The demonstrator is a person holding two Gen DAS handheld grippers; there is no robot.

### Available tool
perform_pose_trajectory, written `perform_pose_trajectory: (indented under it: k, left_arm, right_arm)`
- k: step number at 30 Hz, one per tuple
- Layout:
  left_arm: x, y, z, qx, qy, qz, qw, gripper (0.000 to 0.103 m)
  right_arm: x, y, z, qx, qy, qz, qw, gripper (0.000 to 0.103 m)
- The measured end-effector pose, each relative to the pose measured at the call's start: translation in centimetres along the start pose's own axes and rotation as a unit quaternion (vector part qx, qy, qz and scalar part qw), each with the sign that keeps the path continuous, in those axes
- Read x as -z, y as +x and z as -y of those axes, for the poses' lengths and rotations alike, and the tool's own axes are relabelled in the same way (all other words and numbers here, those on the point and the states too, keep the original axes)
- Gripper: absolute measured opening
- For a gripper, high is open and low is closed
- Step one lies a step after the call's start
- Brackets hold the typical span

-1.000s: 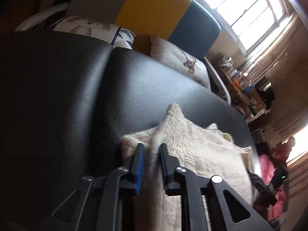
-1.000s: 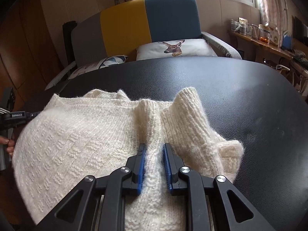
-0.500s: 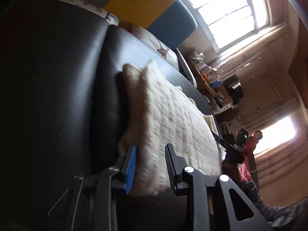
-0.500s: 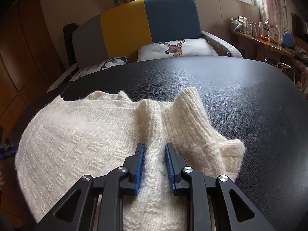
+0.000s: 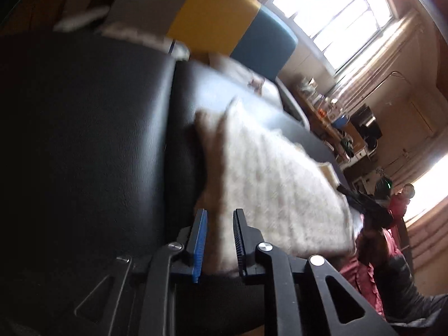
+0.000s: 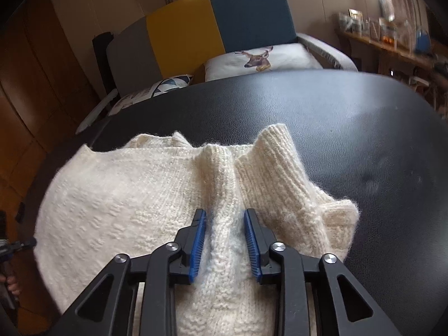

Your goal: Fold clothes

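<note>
A cream knitted sweater [image 6: 117,210] lies folded on a black leather table [image 6: 322,117]. My right gripper [image 6: 225,215] stands over the sweater's right part, its jaws parted around a raised ridge of knit and loose about it. A ribbed cuff [image 6: 277,154] sticks up just right of the ridge. In the blurred left wrist view the sweater [image 5: 274,184] lies ahead, and my left gripper [image 5: 219,215] is at its near edge with the jaws apart and the cloth's edge between them. The right gripper [image 5: 361,201] shows beyond the sweater there.
A grey, yellow and blue sofa [image 6: 212,28] with a deer cushion [image 6: 260,57] stands behind the table. A cluttered shelf [image 6: 392,36] runs along the right under the window. The table's seam [image 5: 170,128] runs left of the sweater.
Both grippers have opened: the left one let go of the sweater's edge and drew back, the right one's jaws widened around the ridge. The sweater now lies flat.
</note>
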State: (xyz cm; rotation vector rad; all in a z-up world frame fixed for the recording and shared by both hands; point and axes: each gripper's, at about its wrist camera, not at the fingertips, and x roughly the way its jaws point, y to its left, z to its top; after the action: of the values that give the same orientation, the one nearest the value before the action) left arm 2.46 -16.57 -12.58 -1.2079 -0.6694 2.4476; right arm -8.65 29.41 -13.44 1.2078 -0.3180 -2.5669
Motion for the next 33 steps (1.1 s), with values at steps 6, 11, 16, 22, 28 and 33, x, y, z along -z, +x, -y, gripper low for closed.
perform_pose_trajectory:
  k: [6,11,16,22,28,33]
  left_arm:
    - [-0.7,1.6,5.4,0.021,0.061,0.000,0.9979,0.021]
    - [0.1,5.8,10.8,0.047,0.128,-0.044,0.9898,0.022]
    - [2.3,10.5,16.9,0.067,0.198,-0.097,0.9731,0.022]
    - [5.1,12.9,21.3,0.072,0.291,-0.124,0.9458,0.022]
    - [6.4,16.2,21.3,0.051,0.307,-0.164,0.9361,0.022]
    - [5.3,16.3,18.8,0.093,0.216,-0.182,0.9548,0.020]
  right_arm:
    - [3.0,-6.6,3.3,-0.118,0.087,0.016,0.989,0.068]
    - [7.6,-10.0,6.1,-0.182,0.137,-0.015,0.974,0.073]
    - [11.0,-9.9,7.2,-0.218,0.169,-0.040,0.960,0.074]
    - [11.0,-8.7,6.7,-0.274,0.168,-0.063,0.945,0.079]
    - [10.5,-7.2,4.4,-0.361,0.113,-0.147,0.914,0.081]
    - [11.3,-6.0,3.5,-0.294,0.039,-0.256,0.920,0.055]
